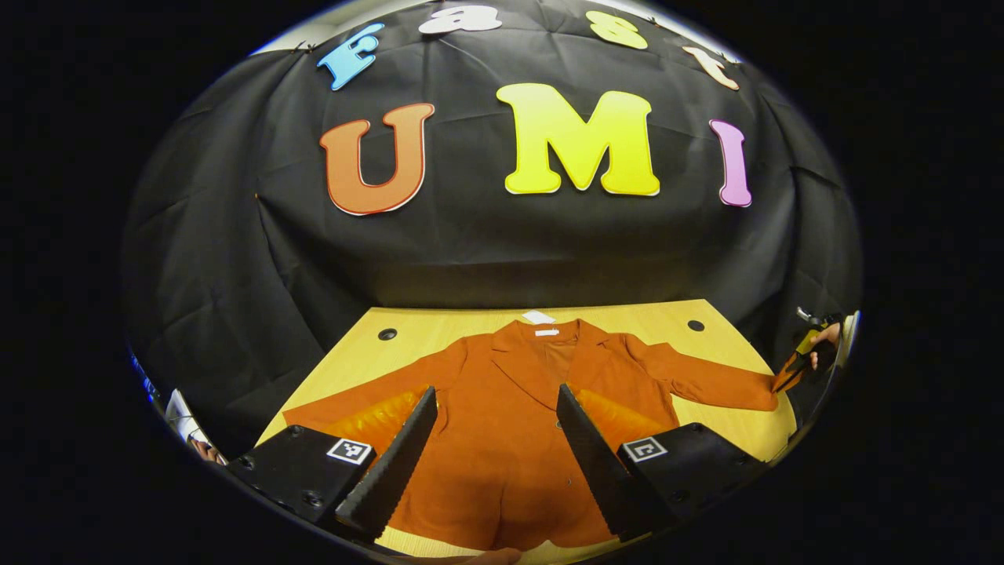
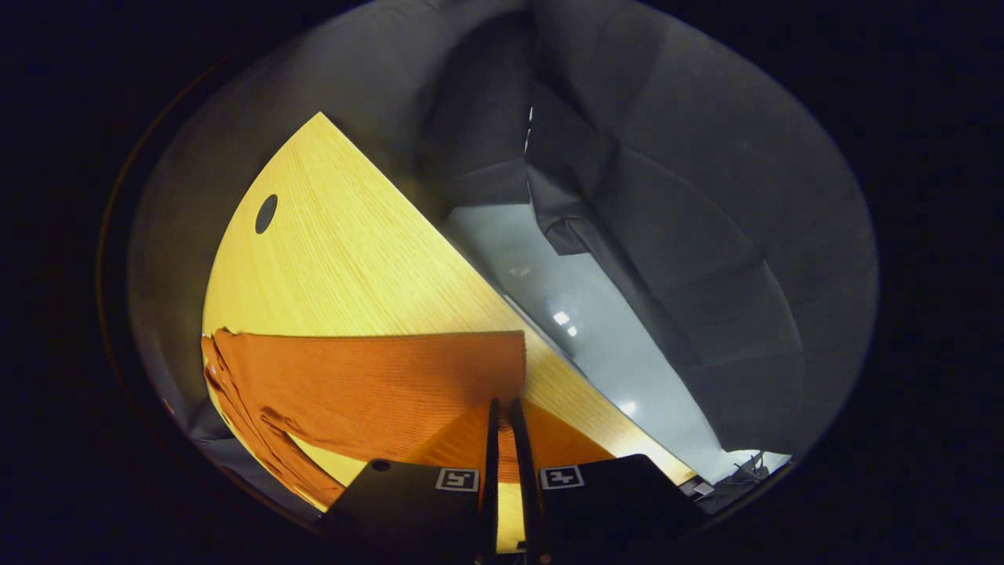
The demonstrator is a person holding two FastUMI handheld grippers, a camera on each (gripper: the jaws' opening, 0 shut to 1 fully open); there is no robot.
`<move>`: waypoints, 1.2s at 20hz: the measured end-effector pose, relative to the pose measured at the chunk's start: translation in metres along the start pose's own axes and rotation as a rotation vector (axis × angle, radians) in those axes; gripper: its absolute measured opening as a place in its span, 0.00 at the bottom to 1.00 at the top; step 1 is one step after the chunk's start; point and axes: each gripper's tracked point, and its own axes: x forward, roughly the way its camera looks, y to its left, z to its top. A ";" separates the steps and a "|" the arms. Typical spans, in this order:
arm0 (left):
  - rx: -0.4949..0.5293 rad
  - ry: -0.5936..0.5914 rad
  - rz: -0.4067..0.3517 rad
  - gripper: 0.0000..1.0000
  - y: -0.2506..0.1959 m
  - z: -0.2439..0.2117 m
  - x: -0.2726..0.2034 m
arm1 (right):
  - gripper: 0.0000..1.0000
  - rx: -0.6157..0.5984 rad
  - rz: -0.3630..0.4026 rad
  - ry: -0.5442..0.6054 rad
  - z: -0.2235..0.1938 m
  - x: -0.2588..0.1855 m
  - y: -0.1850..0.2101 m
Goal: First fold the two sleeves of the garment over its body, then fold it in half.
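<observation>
An orange jacket [image 1: 502,439] lies flat and face up on the yellow wooden table [image 1: 439,322], collar toward the back wall, both sleeves spread outward. My left gripper [image 1: 496,390] hovers open above the jacket's body, touching nothing. At the far right, a hand holds my right gripper [image 1: 796,367] at the cuff of the sleeve [image 1: 706,380]. In the right gripper view that sleeve [image 2: 369,377] stretches to the left across the table [image 2: 353,259], and the right gripper [image 2: 503,404] is shut on its cuff end near the table's edge.
Two round holes [image 1: 387,333] [image 1: 696,325] sit near the table's back corners, one of them also in the right gripper view [image 2: 266,213]. A white tag [image 1: 539,317] lies at the collar. Beyond the table's right edge lies grey floor [image 2: 565,314], with draped cloth behind.
</observation>
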 end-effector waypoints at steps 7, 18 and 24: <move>0.007 -0.011 -0.001 1.00 0.007 0.002 0.001 | 0.02 -0.042 0.017 -0.011 -0.005 -0.003 0.026; -0.047 -0.095 -0.008 1.00 0.065 0.003 0.015 | 0.01 -0.278 0.084 -0.188 -0.023 -0.124 0.183; 0.009 -0.127 0.013 1.00 0.118 -0.017 0.020 | 0.01 -0.503 0.231 -0.177 -0.116 -0.166 0.351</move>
